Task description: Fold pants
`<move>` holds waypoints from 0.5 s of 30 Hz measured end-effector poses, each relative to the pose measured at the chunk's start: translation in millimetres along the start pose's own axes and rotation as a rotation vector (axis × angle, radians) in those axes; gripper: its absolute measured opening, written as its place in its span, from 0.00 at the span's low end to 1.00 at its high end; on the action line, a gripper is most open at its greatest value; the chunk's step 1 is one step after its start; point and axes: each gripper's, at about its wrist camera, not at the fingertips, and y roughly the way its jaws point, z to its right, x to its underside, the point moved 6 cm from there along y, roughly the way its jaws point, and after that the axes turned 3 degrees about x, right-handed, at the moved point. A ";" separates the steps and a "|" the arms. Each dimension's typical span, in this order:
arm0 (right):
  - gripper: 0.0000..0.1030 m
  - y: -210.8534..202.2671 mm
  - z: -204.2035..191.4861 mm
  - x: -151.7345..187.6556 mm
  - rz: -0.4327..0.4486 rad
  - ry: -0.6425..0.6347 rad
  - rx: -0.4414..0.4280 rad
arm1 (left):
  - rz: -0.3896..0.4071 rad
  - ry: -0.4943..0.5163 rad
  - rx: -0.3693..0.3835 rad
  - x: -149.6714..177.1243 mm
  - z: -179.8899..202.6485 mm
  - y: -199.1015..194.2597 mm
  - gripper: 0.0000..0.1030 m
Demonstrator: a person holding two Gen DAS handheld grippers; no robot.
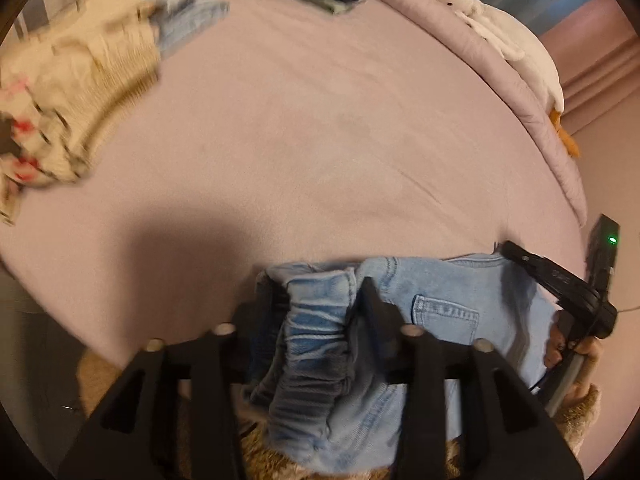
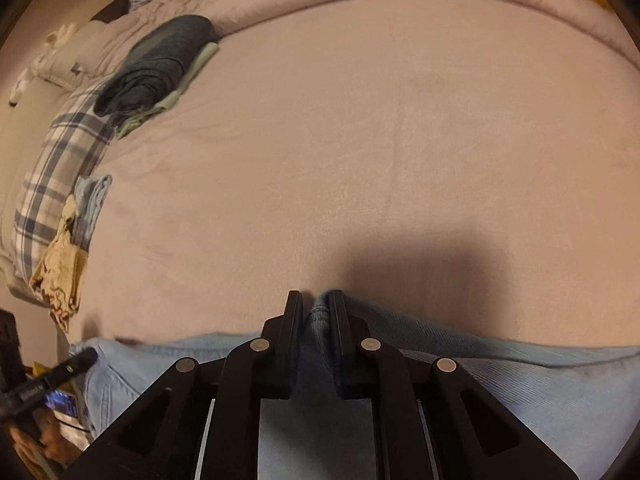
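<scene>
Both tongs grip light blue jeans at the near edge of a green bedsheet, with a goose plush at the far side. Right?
Not quite. The bedsheet is pink, as the left wrist view shows. Both left tongs and right tongs do grip the light blue jeans, and the goose plush lies far.

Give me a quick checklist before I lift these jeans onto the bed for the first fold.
1. Left gripper on the bunched waistband of the jeans: ok, denim fills the jaws.
2. Right gripper pinching a denim fold: ok.
3. Pink sheet ahead free for laying out: ok.
4. Folded dark pile out of the way: ok, at the far edge.
5. Legs untangled: cannot tell, they hang out of view.
</scene>
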 end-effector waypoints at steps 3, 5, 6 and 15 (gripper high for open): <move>0.53 -43.8 25.9 9.3 0.093 0.062 -0.015 | 0.132 0.064 -0.027 -11.0 18.0 -40.5 0.75; 0.58 -77.0 55.1 17.4 0.184 0.138 0.003 | 0.186 0.094 -0.011 -18.6 34.8 -60.7 0.76; 0.58 -90.1 70.7 22.6 0.210 0.168 0.015 | 0.200 0.109 0.021 -22.2 47.7 -67.5 0.76; 0.58 -183.3 273.9 112.6 0.358 0.683 0.309 | -0.024 0.345 0.254 4.6 200.3 15.5 0.53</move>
